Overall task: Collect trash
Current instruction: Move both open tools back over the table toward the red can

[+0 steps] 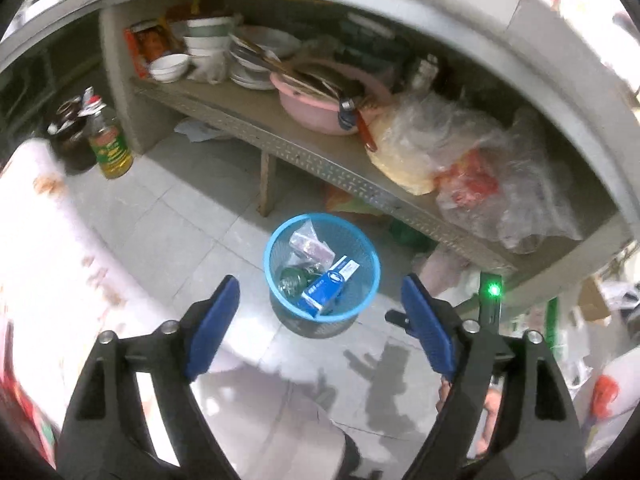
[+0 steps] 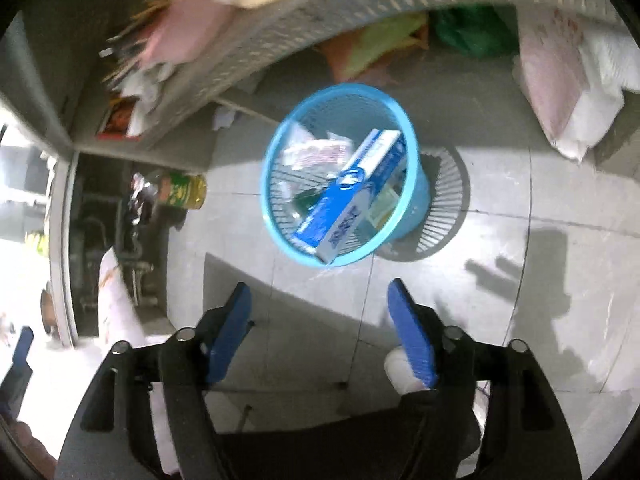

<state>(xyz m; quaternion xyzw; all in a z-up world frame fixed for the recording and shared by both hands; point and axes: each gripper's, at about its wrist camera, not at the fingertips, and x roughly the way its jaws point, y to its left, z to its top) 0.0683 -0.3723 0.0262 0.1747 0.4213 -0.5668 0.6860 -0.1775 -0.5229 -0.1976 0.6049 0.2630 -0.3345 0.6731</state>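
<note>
A blue mesh waste basket (image 1: pixel 276 276) (image 2: pixel 272 160) stands on the tiled floor below the shelf. Inside it lie a blue and white toothpaste box (image 1: pixel 326 286) (image 2: pixel 352 188), a clear plastic wrapper (image 1: pixel 310 246) (image 2: pixel 316 150) and a dark green crumpled item (image 1: pixel 292 278). My left gripper (image 1: pixel 320 308) hovers above the basket, jaws wide apart, nothing between its blue pads. My right gripper (image 2: pixel 320 312) is also above and just short of the basket, open and empty. The right gripper's tip (image 1: pixel 400 318) shows beside the left one's right finger.
A perforated shelf (image 1: pixel 248 120) above the basket carries bowls (image 1: pixel 170 66), a pink basin (image 1: pixel 316 108) and plastic bags (image 1: pixel 460 160). An oil bottle (image 1: pixel 110 148) (image 2: pixel 182 192) stands on the floor at left. White sacks (image 2: pixel 560 80) lie at right. A person's leg and foot (image 2: pixel 400 368) are below the grippers.
</note>
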